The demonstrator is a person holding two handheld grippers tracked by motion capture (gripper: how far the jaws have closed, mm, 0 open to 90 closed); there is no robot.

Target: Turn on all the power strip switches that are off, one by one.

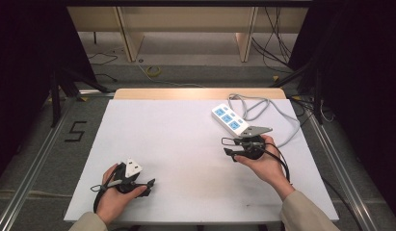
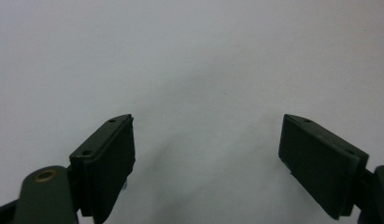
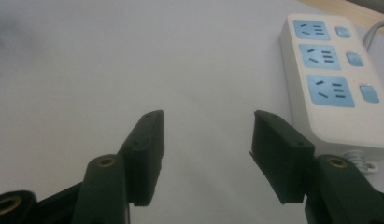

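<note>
A white power strip (image 1: 230, 120) with three blue sockets lies on the right side of the white table sheet (image 1: 186, 144); its grey cable (image 1: 263, 108) loops behind it. My right gripper (image 1: 225, 146) sits just in front of the strip with its jaws pointing left, away from it. In the right gripper view the gripper (image 3: 207, 114) is open over bare sheet, and the strip (image 3: 330, 79) lies to the right of its right jaw. My left gripper (image 1: 148, 186) rests near the front left, open (image 2: 208, 119), with nothing between its jaws.
The sheet covers a wooden table whose far edge (image 1: 200, 93) shows at the back. Metal rails (image 1: 36, 159) run along both sides. Cables and a yellow coil (image 1: 153, 70) lie on the floor beyond. A black "5" (image 1: 76, 131) marks the floor at left.
</note>
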